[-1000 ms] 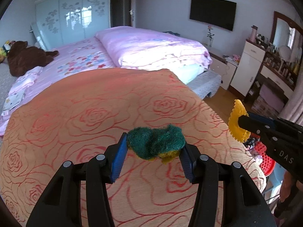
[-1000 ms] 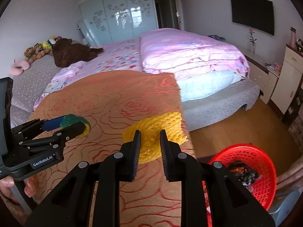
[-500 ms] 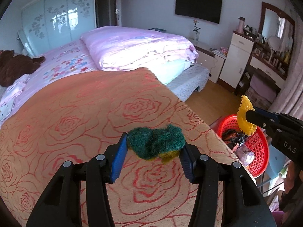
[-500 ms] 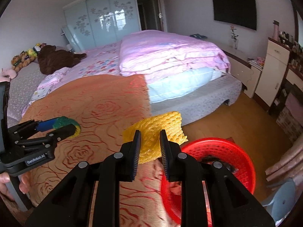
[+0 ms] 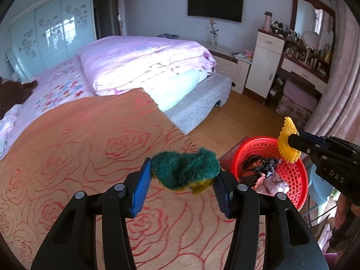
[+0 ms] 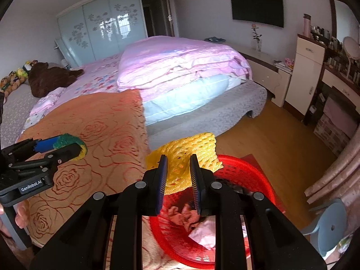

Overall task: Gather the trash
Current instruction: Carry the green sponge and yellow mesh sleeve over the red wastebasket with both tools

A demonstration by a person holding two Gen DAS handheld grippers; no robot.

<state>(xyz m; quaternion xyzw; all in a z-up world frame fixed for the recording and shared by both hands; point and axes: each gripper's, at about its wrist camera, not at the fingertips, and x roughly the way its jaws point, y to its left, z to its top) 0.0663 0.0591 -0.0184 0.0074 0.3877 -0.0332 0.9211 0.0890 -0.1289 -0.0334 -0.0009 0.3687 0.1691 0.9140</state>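
Note:
My left gripper [image 5: 183,177] is shut on a green and yellow scouring sponge [image 5: 185,171] and holds it above the orange rose-patterned tablecloth [image 5: 90,157], near its right edge. My right gripper [image 6: 178,168] is shut on a yellow foam net [image 6: 191,150] and holds it over the near rim of the red trash basket [image 6: 258,180]. The basket [image 5: 292,175] holds dark and pink scraps. In the left wrist view the right gripper [image 5: 290,142] with the net sits above the basket. In the right wrist view the left gripper [image 6: 67,146] is at the left.
A bed with a pink duvet [image 5: 146,60] stands behind the cloth-covered surface. A wood floor [image 6: 281,139], white cabinets [image 5: 263,65] and a cluttered dressing table [image 5: 310,67] lie to the right. A blue stool [image 6: 330,222] stands right of the basket.
Both grippers have moved right with their loads. The right gripper with the net went from over the cloth to above the basket. The left gripper neared the cloth's right edge.

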